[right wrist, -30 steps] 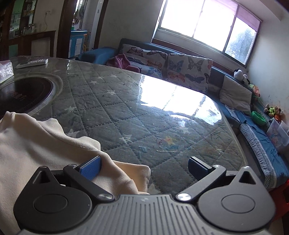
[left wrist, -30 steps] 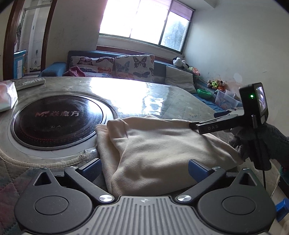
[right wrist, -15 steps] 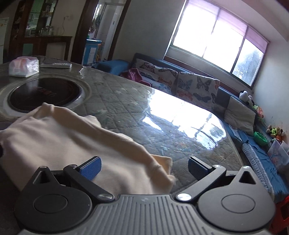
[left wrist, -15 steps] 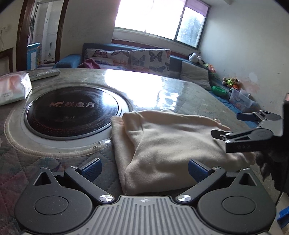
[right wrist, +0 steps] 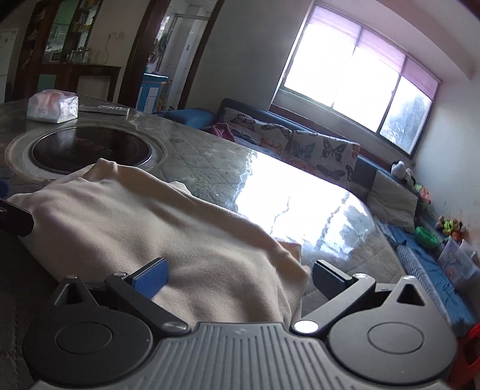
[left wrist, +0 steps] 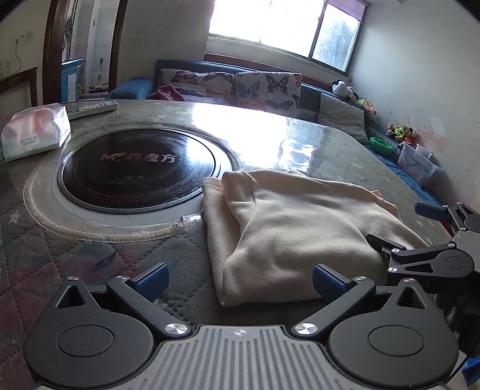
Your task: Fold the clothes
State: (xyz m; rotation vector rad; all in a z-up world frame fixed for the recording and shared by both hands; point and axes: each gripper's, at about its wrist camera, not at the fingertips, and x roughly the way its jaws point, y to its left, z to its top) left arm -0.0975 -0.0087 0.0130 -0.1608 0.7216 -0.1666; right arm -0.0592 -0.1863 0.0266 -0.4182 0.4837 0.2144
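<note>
A folded cream-coloured fleece garment [left wrist: 300,228] lies in a thick, soft bundle on the round quilted counter under a clear glossy cover [left wrist: 285,132], its far left corner touching the rim of the black circular glass hotplate with red lettering [left wrist: 138,168] set into the middle of the counter. In the left wrist view the left tongs [left wrist: 240,279] stand wide apart, gripping nothing, at the near edge of the bundle: the right blue-padded finger is just beside the garment's near right corner, and the left finger hangs over bare quilted surface, clear of the cloth. The right tongs [left wrist: 399,228] show at the right edge of that view, black arms spread, one dark tip against the right side of the garment and one blue tip well out over the counter. In the right wrist view the right tongs [right wrist: 240,279] are likewise spread wide, holding nothing; the garment [right wrist: 156,228] fills the gap between the fingers and runs under the camera body, the blue left pad lying over the cloth and the dark right finger just past its folded edge. A soft plastic pack of white tissues [left wrist: 34,135] sits on the far left of the counter, with a flat grey remote control [left wrist: 93,106] just behind it. Beyond the counter stands a dark blue sofa with butterfly-print cushions [left wrist: 264,87] beneath a bright window [left wrist: 285,27].
</note>
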